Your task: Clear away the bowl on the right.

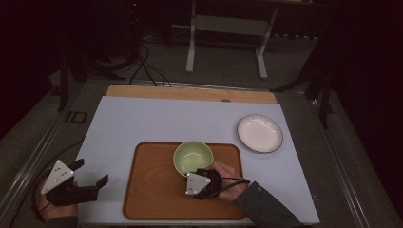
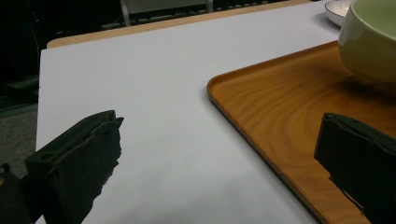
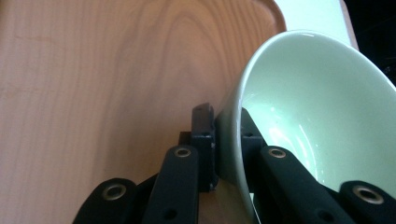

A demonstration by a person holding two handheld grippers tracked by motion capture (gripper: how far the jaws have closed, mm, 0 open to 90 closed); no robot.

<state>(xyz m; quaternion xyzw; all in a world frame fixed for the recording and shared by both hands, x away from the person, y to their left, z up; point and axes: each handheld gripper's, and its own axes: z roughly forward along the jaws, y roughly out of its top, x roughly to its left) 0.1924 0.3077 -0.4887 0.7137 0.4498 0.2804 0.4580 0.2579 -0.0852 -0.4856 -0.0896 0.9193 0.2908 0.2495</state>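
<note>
From above I see my right claw [image 1: 199,176] at the near rim of the green bowl [image 1: 193,157] on the wooden tray [image 1: 152,190]. The right gripper view adds that its jaws are clamped on the bowl wall, one pad inside, one outside. My left claw [image 1: 90,175] gapes wide, empty, over the worktop [image 1: 142,118] left of the tray.

In the right gripper view the bowl [image 3: 303,116] runs off the frame; in the high view that gripper's fingers hide behind its plate.
</note>
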